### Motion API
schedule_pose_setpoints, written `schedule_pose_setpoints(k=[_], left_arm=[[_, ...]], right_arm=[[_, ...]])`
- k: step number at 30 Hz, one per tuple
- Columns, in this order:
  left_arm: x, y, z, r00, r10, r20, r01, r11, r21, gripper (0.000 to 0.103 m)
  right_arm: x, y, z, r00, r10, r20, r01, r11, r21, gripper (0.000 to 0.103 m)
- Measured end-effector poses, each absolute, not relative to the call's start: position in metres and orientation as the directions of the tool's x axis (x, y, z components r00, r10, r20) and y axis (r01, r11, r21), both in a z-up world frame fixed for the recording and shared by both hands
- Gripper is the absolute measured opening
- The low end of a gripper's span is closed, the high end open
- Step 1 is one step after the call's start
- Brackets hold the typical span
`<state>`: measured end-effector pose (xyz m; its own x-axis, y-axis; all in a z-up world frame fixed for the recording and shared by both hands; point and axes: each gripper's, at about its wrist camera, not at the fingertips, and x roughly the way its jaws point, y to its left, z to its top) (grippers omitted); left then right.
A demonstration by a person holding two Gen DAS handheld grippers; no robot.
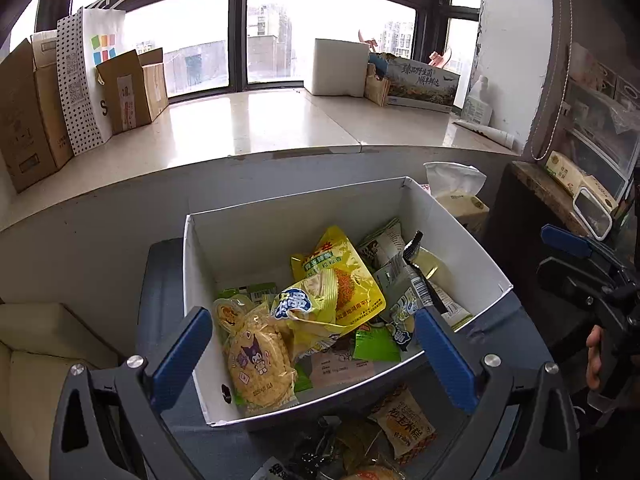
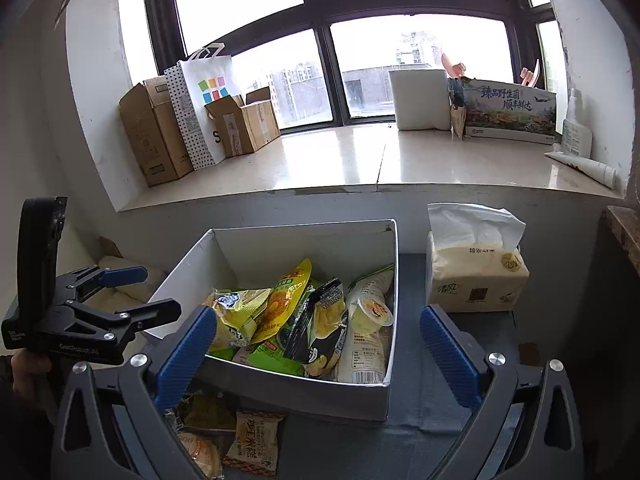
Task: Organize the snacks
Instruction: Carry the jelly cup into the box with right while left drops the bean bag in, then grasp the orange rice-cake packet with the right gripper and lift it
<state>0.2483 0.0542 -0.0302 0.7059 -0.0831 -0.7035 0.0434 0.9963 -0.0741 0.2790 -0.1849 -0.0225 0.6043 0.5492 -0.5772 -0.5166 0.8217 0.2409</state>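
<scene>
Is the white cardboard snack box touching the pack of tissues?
Apart. The right wrist view shows bare grey surface between the white cardboard snack box and the pack of tissues.

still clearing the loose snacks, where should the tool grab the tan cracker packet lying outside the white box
Grip the tan cracker packet across its short width, coming straight down from above. It lies flat on the grey surface just in front of the white cardboard box, with other wrappers crowding its left side, so a side approach looks blocked.

white box (image 2: 304,394) open-topped, tissue pack (image 2: 476,280) just beside, windowsill (image 2: 360,160) behind
</scene>
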Motion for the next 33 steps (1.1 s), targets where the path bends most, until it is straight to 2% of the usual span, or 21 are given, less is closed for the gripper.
schedule_pose_setpoints(k=[7, 11, 19, 22, 27, 33], left_arm=[[0.191, 0.049, -0.013, 0.743, -0.116, -0.659, 0.072, 0.993, -0.093, 0.103], [0.152, 0.052, -0.013, 0.750, -0.138, -0.647, 0.064, 0.989, -0.137, 0.103], [0.081, 0.052, -0.055, 0.729, -0.101, -0.676, -0.017, 0.986, -0.166, 0.103], [0.066, 0.051, -0.070, 0.713, -0.123, -0.690, -0.020, 0.980, -0.196, 0.103], [0.055, 0.040, -0.092, 0.683, -0.083, -0.726, -0.038, 0.988, -0.149, 0.103], [0.055, 0.033, -0.110, 0.647, -0.106, -0.755, -0.024, 0.987, -0.158, 0.103]], right_arm=[[0.229, -0.185, -0.018, 0.572, 0.589, -0.570, -0.599, 0.775, 0.200, 0.103], [0.197, -0.188, -0.026, 0.543, 0.627, -0.558, -0.627, 0.745, 0.228, 0.103], [0.160, -0.166, -0.090, 0.494, 0.556, -0.669, -0.575, 0.785, 0.228, 0.103], [0.162, -0.153, -0.113, 0.457, 0.538, -0.708, -0.563, 0.792, 0.238, 0.103], [0.178, -0.129, -0.131, 0.448, 0.495, -0.744, -0.548, 0.810, 0.209, 0.103], [0.203, -0.112, -0.150, 0.414, 0.468, -0.781, -0.522, 0.825, 0.217, 0.103]])
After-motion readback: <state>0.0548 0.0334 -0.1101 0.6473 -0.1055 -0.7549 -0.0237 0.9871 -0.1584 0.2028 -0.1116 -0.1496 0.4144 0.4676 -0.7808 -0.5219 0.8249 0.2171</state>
